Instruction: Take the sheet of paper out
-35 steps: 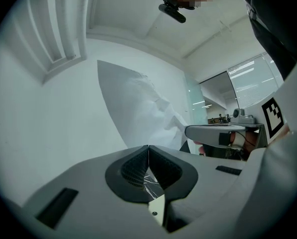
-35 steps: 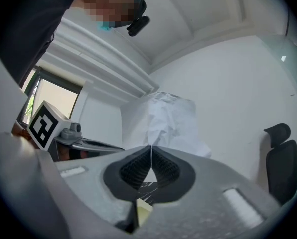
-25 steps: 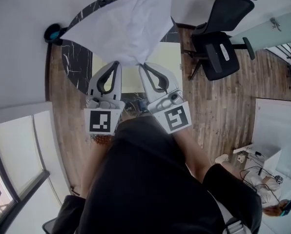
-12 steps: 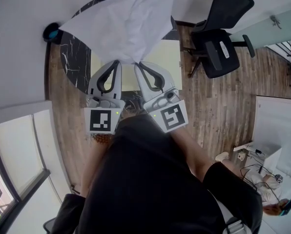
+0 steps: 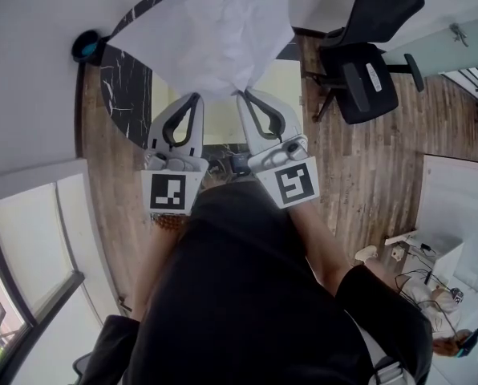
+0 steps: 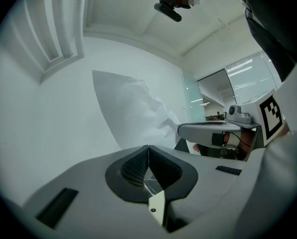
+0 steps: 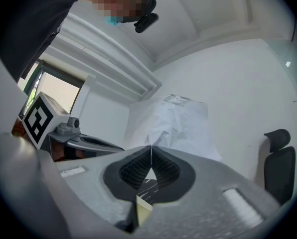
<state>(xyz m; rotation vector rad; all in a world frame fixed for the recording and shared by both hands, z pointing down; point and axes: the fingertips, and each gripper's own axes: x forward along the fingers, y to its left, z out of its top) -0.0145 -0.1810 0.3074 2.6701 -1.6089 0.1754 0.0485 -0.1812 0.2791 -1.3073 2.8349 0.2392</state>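
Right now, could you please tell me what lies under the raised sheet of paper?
Below the sheet of paper, a dark marbled table and a pale yellow flat item show past its edges. Anything on the table's far part is covered.

A round black marble surface (image 5: 125,103) with white veins stands on a wooden plank floor (image 5: 347,183), close to a white wall (image 5: 30,95). A small teal round object (image 5: 85,49) sits at the surface's far left edge. A black office chair (image 5: 367,66) stands just right of the surface. Lower left is a window (image 5: 22,247); far right, white furniture (image 5: 455,207) with loose cables (image 5: 419,283) beside it.
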